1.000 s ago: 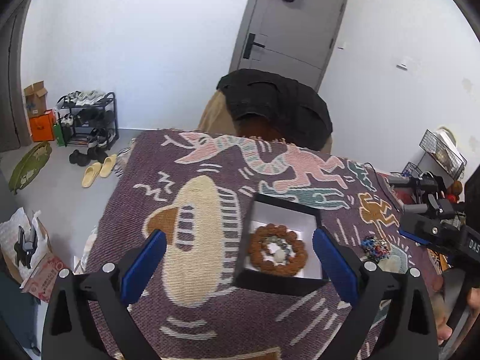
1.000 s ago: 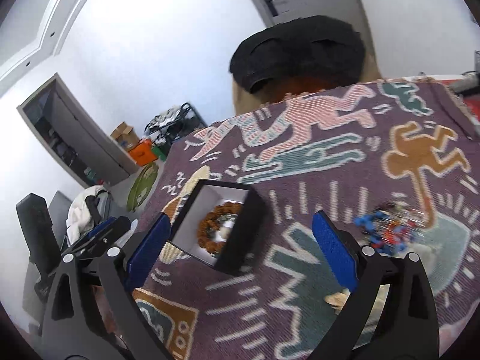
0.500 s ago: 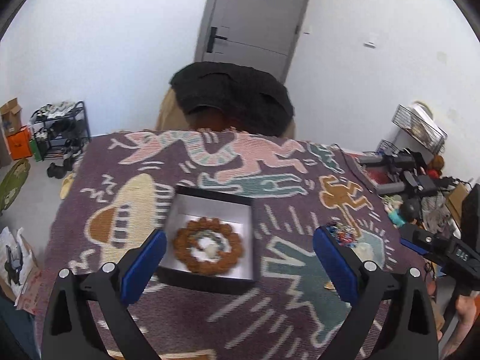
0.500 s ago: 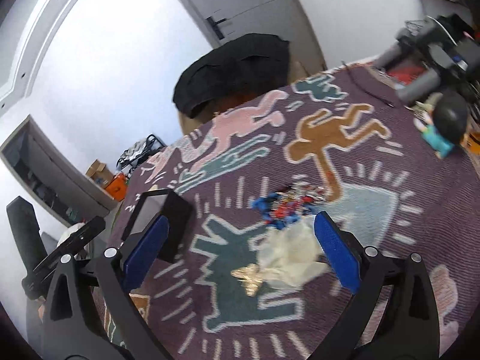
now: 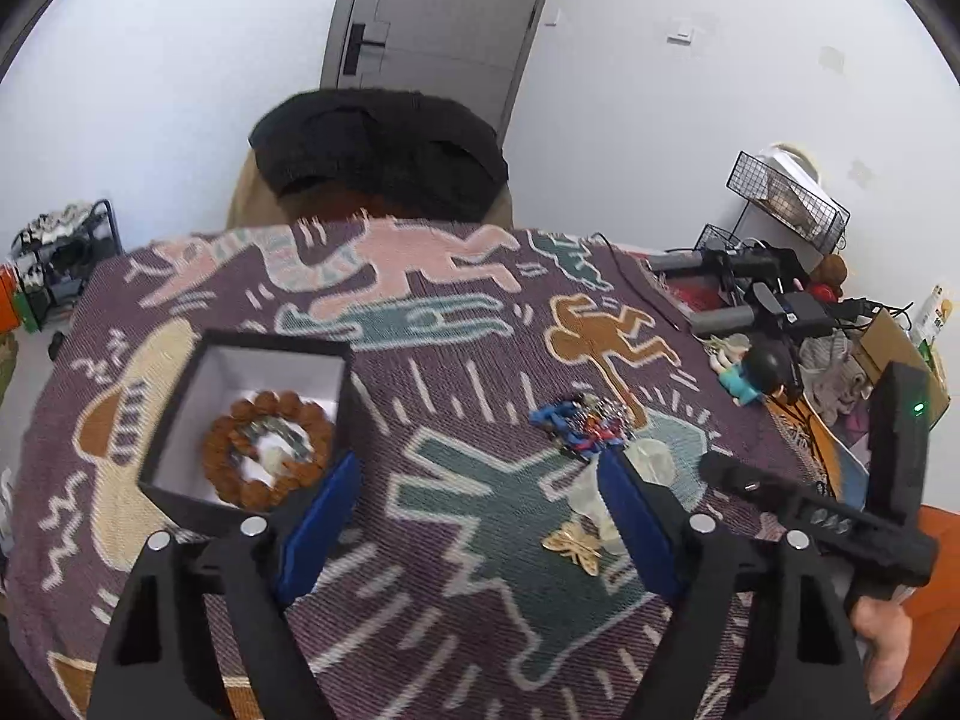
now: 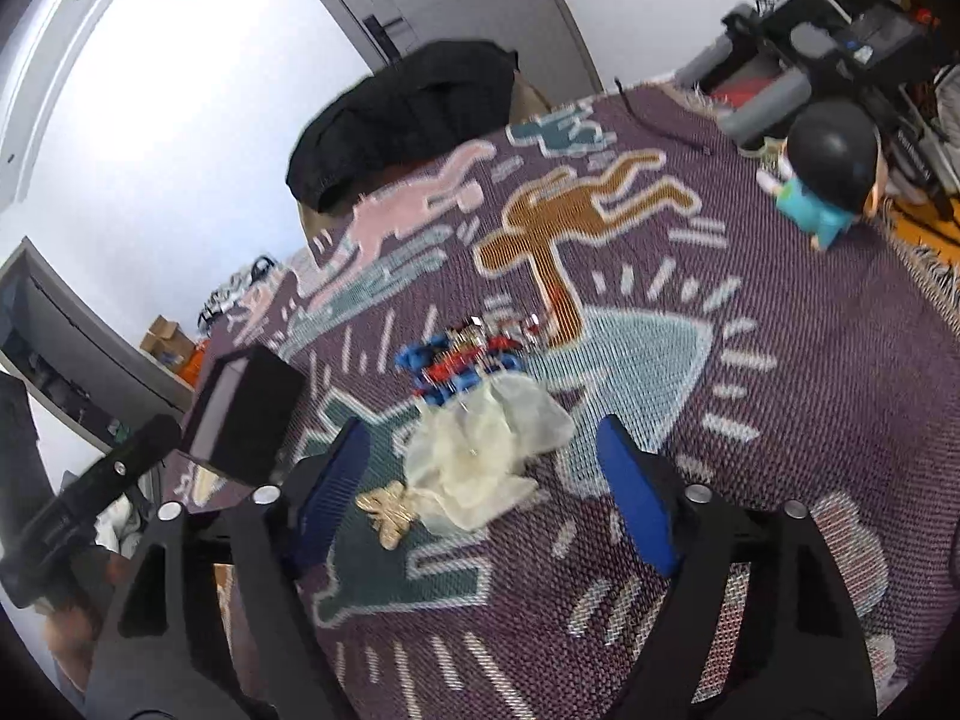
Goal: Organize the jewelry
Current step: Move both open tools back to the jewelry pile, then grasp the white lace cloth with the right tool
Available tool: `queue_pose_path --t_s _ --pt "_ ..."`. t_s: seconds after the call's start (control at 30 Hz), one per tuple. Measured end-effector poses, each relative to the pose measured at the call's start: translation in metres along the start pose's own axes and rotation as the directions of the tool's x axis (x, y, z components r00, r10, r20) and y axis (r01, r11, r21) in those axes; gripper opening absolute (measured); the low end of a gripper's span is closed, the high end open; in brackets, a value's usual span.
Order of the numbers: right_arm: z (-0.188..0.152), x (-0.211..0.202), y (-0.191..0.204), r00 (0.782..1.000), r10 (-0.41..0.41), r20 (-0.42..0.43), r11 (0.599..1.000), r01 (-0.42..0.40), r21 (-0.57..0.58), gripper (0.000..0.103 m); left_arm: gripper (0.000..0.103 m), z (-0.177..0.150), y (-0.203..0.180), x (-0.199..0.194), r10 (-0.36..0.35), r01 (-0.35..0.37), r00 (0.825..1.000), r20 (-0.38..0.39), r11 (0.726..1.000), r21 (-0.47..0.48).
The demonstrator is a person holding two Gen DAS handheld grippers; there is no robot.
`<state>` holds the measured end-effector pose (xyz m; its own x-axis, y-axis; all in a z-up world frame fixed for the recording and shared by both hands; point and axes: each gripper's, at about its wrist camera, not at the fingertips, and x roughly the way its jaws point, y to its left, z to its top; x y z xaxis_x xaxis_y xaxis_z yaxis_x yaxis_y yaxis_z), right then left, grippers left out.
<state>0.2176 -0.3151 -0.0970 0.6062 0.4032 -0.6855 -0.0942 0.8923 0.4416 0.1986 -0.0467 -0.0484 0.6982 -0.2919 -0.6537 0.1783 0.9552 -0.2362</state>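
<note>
Both sets of jaws are closing with nothing between the pads. The left gripper (image 5: 474, 516) hangs over the patterned cloth (image 5: 468, 588), between the black box (image 5: 180, 504) at left, holding a brown bead bracelet (image 5: 264, 450), and the loose jewelry at right. The right gripper (image 6: 489, 495) frames a crumpled clear bag (image 6: 486, 450); a gold butterfly brooch (image 6: 387, 510) touches its near-left edge, and a blurred, probably beaded, red-and-blue tangle (image 6: 462, 360) lies just beyond.

My left gripper (image 5: 474, 516) and right gripper (image 6: 480, 492) look alike: black angular frames, blue ribbed pads (image 5: 636, 522), silver round screws (image 6: 696, 493). White lettering, probably a label, marks the right one's side.
</note>
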Motion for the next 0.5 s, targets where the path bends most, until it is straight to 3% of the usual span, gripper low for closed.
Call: queue_pose_path --t_s 0.27,0.33,0.37,0.4,0.43,0.47,0.5 --pt "-0.018 0.037 0.004 0.994 -0.022 -0.103 1.0 0.02 -0.02 0.07 0.066 -0.011 -0.007 0.016 -0.008 0.007 0.999 -0.043 1.0 -0.015" --pt "-0.022 0.039 0.009 0.995 -0.057 -0.086 0.997 0.053 -0.053 0.069 0.066 -0.014 -0.009 0.02 -0.009 0.008 0.999 -0.054 1.0 -0.012" --pt "-0.023 0.039 0.012 0.994 -0.068 -0.079 0.996 0.063 -0.068 0.063 0.066 -0.015 -0.01 0.022 -0.009 0.009 0.998 -0.061 1.0 -0.011" --pt "-0.024 0.04 0.013 0.995 -0.057 -0.083 0.996 0.051 -0.075 0.048 0.066 -0.017 -0.011 0.024 -0.01 0.009 0.998 -0.066 1.0 -0.011" --pt "-0.025 0.042 0.014 0.995 -0.053 -0.09 0.996 0.046 -0.08 0.045 0.066 -0.018 -0.011 0.026 -0.012 0.011 0.997 -0.071 1.0 -0.011" --pt "-0.025 0.042 0.013 0.995 -0.059 -0.078 0.995 0.052 -0.085 0.023 0.066 -0.02 -0.012 0.028 -0.014 0.013 0.997 -0.076 1.0 -0.01" --pt "-0.025 0.044 0.009 0.995 -0.052 -0.089 0.996 0.045 -0.077 0.007 0.066 -0.022 -0.013 0.031 -0.014 0.013 0.996 -0.084 1.0 -0.007"
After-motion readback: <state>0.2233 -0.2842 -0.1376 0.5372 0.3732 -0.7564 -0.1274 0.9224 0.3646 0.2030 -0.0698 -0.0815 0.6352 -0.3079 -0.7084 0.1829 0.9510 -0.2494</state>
